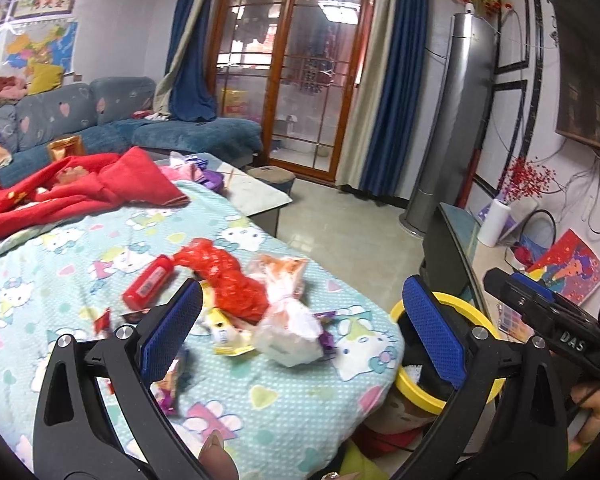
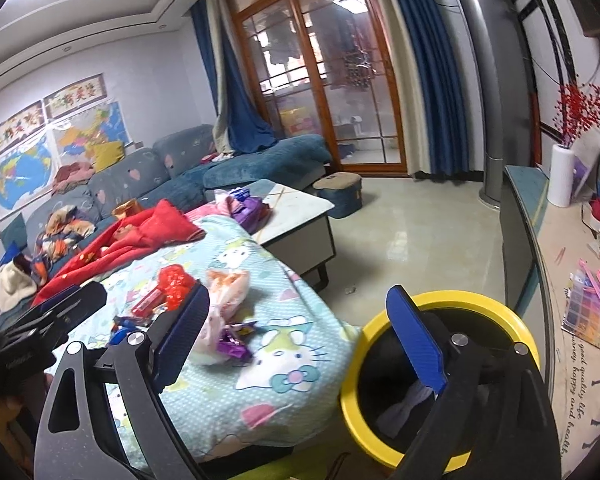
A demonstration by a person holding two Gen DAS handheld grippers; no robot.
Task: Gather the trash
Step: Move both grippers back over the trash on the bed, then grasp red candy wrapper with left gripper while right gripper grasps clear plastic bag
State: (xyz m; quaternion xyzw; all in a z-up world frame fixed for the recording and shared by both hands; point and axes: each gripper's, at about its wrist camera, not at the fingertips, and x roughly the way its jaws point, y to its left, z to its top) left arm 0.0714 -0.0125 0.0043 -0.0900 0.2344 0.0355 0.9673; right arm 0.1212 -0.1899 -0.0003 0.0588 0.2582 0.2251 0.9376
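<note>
A pile of trash lies on the Hello Kitty blanket (image 1: 259, 396): a red bottle (image 1: 149, 283), a crumpled red wrapper (image 1: 227, 280), a clear plastic bag (image 1: 287, 320), yellow packets (image 1: 227, 334) and purple wrappers (image 2: 233, 340). My left gripper (image 1: 300, 328) is open and empty, just in front of the pile. A yellow-rimmed bin (image 2: 452, 304) with a black liner stands on the floor right of the blanket. My right gripper (image 2: 300, 340) is open and empty, between the pile and the bin. The right gripper also shows in the left wrist view (image 1: 540, 312).
Red clothes (image 1: 71, 192) lie at the far end of the blanket. A white coffee table (image 2: 300, 216) and a blue sofa (image 2: 219, 168) stand behind. A TV bench (image 2: 572, 280) with a bead box (image 2: 588, 312) runs along the right. Tiled floor (image 2: 420, 240) lies between.
</note>
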